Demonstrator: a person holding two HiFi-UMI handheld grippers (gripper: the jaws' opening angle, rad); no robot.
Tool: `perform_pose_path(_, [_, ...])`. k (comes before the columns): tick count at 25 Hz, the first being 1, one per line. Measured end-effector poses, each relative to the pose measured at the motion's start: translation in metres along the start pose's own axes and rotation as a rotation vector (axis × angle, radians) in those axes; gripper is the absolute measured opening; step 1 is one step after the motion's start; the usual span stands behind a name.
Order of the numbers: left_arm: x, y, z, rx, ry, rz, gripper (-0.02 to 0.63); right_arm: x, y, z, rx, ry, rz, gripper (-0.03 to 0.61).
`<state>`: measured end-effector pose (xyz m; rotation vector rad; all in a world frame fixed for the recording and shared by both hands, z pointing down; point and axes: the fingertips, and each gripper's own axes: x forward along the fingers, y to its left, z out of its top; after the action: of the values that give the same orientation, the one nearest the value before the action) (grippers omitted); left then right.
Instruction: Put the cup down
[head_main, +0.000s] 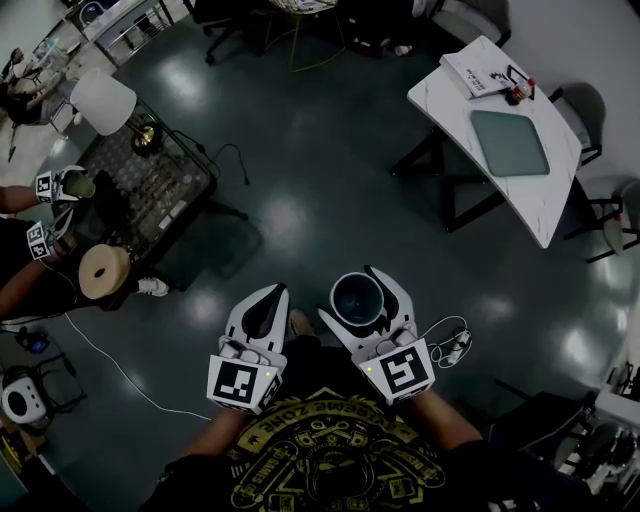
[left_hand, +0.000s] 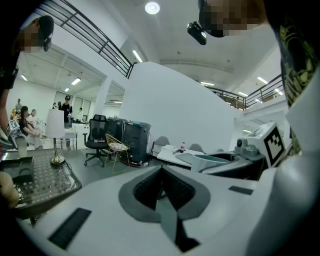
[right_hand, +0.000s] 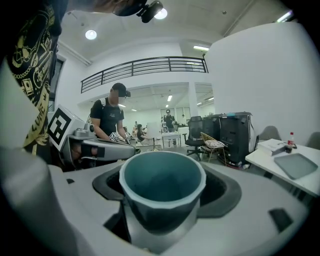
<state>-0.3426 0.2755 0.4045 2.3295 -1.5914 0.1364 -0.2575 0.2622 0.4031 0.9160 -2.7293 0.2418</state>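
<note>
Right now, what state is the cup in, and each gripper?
cup: upright, empty, clamped between the right jaws, not yet set down.
right gripper: shut on the cup.
left gripper: shut, nothing between its jaws.

head view: steeply down | gripper views: forward, close | shared: white table (head_main: 445, 95)

The cup (right_hand: 162, 187)'s base is hidden inside the right gripper (head_main: 360, 300).
</note>
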Motion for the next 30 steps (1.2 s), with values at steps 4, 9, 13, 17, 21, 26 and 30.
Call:
perform_pose_path(4, [0.013, -0.008, 0.004, 0.009, 0.002, -0.009, 0.009, -0.004, -0.013, 0.004, -0.006, -0.007, -0.004, 0.383])
perform_pose_path(9, [0.032, -0.021, 0.019, 0.011, -0.018, -0.020, 0.009, -0.012, -0.031, 0.011, -0.010, -0.015, -0.013, 0.383])
perform_pose_path(13, [0.049, -0.031, 0.021, 0.025, -0.017, -0.031, 0.009, -0.017, -0.051, 0.015, -0.013, -0.024, -0.021, 0.383])
perform_pose_path(17, [0.064, -0.040, 0.028, 0.036, -0.020, -0.036, 0.009, -0.022, -0.070, 0.021, -0.014, -0.033, -0.030, 0.383])
perform_pose_path(21, [0.080, -0.046, 0.031, 0.047, -0.023, -0.039, 0.009, -0.024, -0.087, 0.025, -0.017, -0.042, -0.033, 0.383])
perform_pose_path(26, [0.102, -0.059, 0.046, 0.039, -0.051, -0.040, 0.009, -0.028, -0.109, 0.027, -0.017, -0.051, -0.036, 0.383])
perform_pose_path(30, [0.117, -0.069, 0.051, 0.047, -0.050, -0.035, 0.009, -0.034, -0.127, 0.029, -0.012, -0.054, -0.035, 0.383])
